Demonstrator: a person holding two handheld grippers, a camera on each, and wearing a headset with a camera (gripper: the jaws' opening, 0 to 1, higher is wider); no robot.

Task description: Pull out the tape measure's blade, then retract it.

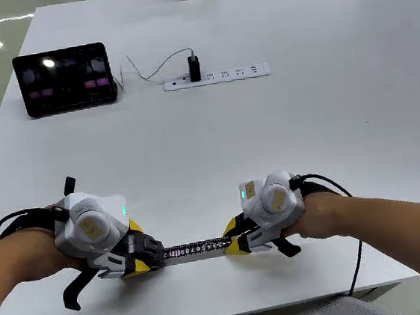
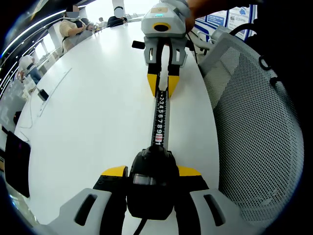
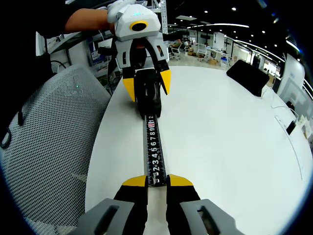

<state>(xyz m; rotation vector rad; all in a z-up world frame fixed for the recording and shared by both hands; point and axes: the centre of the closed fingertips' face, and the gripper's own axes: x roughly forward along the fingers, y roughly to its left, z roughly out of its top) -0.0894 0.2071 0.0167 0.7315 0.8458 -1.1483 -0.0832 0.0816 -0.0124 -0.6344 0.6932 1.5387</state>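
At six o'clock on the desk [image 1: 269, 144], the left tongs [image 1: 139, 249] are clamping the tape measure's case [image 1: 151, 252]; its blade [image 1: 197, 247] is stretching toward three o'clock, where the right tongs [image 1: 234, 239] are pinching its tip.

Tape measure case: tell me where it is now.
Head view, lower left of centre: the tape measure case sits clamped in the left claw near the front edge of the table, its blade stretching to the right claw.

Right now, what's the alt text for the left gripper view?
The left gripper clamps the tape measure case, its blade drawn straight out to the right gripper, which pinches the blade's tip. Both sit over a white table beside a mesh chair.
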